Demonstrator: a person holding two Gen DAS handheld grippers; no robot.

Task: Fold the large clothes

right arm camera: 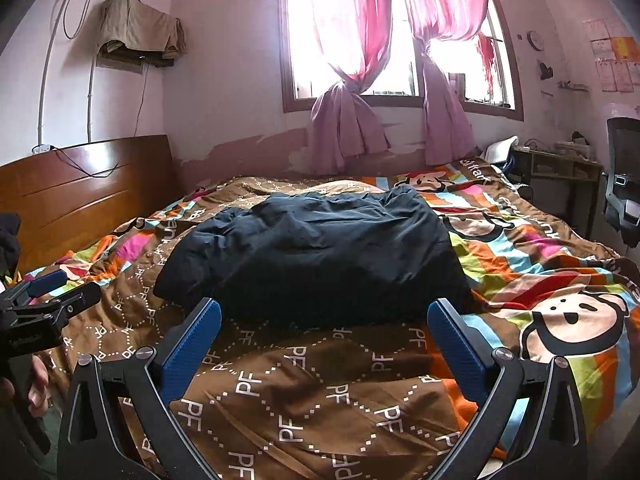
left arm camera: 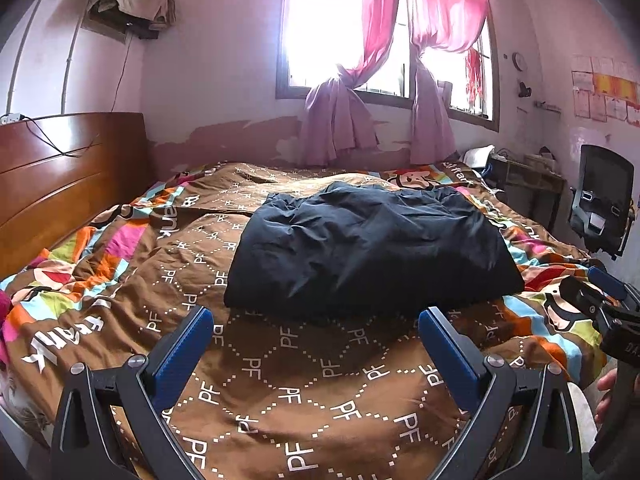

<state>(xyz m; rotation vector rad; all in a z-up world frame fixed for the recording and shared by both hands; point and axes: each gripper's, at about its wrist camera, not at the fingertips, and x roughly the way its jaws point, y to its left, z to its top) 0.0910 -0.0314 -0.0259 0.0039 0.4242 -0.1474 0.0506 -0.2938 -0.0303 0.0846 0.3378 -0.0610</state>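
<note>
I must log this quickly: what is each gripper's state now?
Left gripper: open, holding nothing.
Right gripper: open, holding nothing, short of the dark garment.

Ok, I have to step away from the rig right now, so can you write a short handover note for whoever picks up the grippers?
Left gripper: open, empty, held over the quilt short of the garment.
Right gripper: open, empty, likewise just short of it.
Dark navy garment: lies mid-bed as a thick, wrinkled, roughly rectangular bundle; neither gripper touches it.
Done: it looks at least partly folded.
Left: check the folds, smooth or fold again if needed.
</note>
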